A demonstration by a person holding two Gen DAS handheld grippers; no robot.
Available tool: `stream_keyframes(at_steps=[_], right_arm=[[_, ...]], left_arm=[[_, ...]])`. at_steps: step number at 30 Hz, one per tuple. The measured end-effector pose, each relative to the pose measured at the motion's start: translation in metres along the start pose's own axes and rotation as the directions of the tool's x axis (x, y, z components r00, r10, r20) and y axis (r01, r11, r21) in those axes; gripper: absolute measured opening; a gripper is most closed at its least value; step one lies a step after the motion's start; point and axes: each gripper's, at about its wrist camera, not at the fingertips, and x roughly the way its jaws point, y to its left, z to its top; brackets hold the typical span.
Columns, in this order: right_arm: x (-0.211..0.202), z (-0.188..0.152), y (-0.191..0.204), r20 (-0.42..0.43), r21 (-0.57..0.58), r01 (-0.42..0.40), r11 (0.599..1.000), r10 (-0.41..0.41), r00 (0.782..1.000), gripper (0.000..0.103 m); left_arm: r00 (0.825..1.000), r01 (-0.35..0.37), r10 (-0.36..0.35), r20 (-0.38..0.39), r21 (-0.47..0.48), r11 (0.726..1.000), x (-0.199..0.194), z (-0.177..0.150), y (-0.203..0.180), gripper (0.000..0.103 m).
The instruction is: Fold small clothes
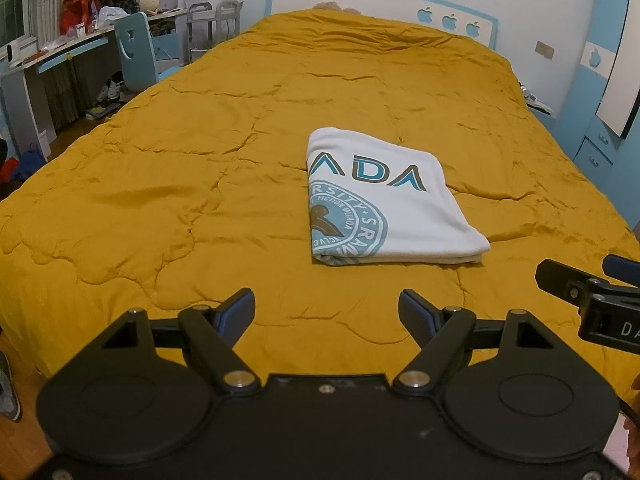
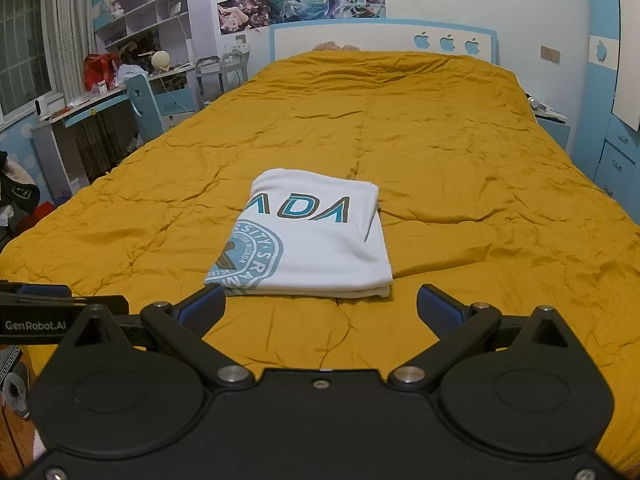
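White cotton: a folded T-shirt (image 1: 384, 200) with teal lettering and a round crest lies flat as a neat rectangle on the mustard quilt (image 1: 200, 200), about mid-bed and well short of the headboard (image 2: 360, 40).
Stage of task: by the look of the stacked layers at its near edge, the folding of this garment appears finished; nothing else to fold is in sight.
Long axis: the T-shirt runs roughly from the foot of the bed toward the headboard, its folded edge facing both grippers.
Left gripper (image 1: 326, 312): jaws spread wide, nothing between the blue pads, hanging over the quilt on the foot side of the T-shirt, which lies ahead and off to its right.
Right gripper (image 2: 320, 308): jaws equally wide and empty, its left fingertip (image 2: 208, 300) lined up just before the T-shirt's near left corner; whether it touches cannot be told.
Nearer hand: the right gripper looks closer, with the T-shirt almost straight ahead; any next contact would likely fall to it.
Left view only: the right gripper's black finger entering at the frame's right edge, beside the T-shirt's near right corner.
Right view only: the poster strip (image 2: 300, 4) above the headboard in full, and a branded arm of the left gripper at the left edge.
Surroundings: a cluttered desk (image 2: 80, 116) and shelves stand left of the headboard.
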Motion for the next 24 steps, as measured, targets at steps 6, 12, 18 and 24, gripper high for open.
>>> stream_keyframes(at_steps=[6, 12, 18, 24], right_arm=[[-0.0002, 0.0003, -0.0016, -0.007, 0.002, 0.000, 1.000, 0.000, 1.000, 0.103], [-0.0003, 0.0001, -0.0017, -0.008, 0.002, 0.001, 1.000, -0.001, 1.000, 0.103], [-0.0011, -0.0002, -0.0015, -0.009, 0.003, 0.001, 1.000, -0.001, 1.000, 0.103], [-0.0008, -0.0005, -0.0019, -0.010, 0.005, 0.002, 1.000, -0.002, 1.000, 0.103]], left_arm=[[1.000, 0.001, -0.001, -0.003, -0.002, 1.000, 0.0003, 0.0009, 0.0006, 0.083], [1.000, 0.009, -0.009, -0.008, 0.000, 1.000, 0.0009, 0.0015, -0.0004, 0.083], [1.000, 0.013, -0.013, -0.006, 0.004, 1.000, 0.0027, 0.0011, -0.0011, 0.084], [1.000, 0.002, -0.002, 0.016, 0.005, 1.000, 0.0023, 0.0000, -0.0015, 0.084]])
